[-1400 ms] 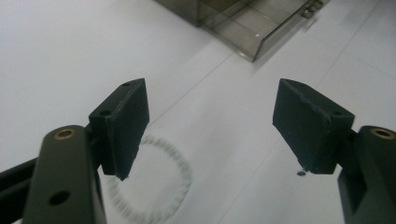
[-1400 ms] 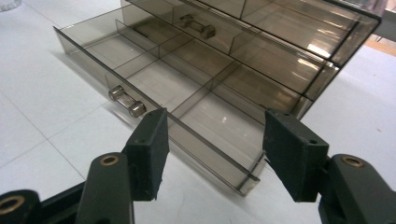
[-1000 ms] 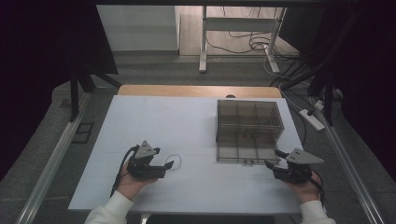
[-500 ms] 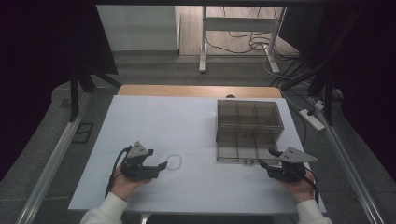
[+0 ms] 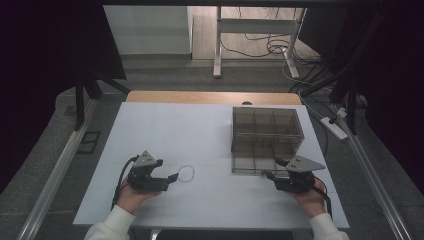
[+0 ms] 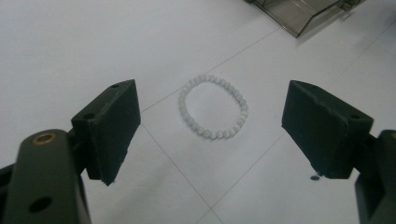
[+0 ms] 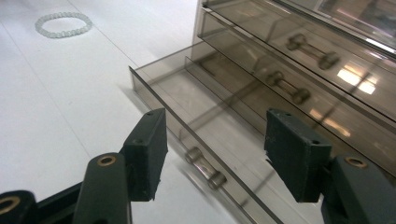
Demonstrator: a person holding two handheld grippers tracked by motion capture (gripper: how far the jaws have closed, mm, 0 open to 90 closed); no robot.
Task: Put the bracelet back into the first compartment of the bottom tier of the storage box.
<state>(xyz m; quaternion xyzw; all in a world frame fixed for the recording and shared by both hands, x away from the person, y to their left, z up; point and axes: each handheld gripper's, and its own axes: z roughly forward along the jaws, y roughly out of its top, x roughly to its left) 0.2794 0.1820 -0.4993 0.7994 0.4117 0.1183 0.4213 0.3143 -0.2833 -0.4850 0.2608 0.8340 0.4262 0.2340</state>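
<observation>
Pale white bead bracelet [image 6: 213, 108] – smoky brown clear drawer box [image 5: 266, 136] – white table [image 5: 165, 130].

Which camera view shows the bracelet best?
The left gripper view: the bracelet lies centred and near on the table, its pale beads clear, between and beyond the two open jaws. The high view shows it as a faint small ring. The right gripper view shows it far off, in the top-left corner.
</observation>
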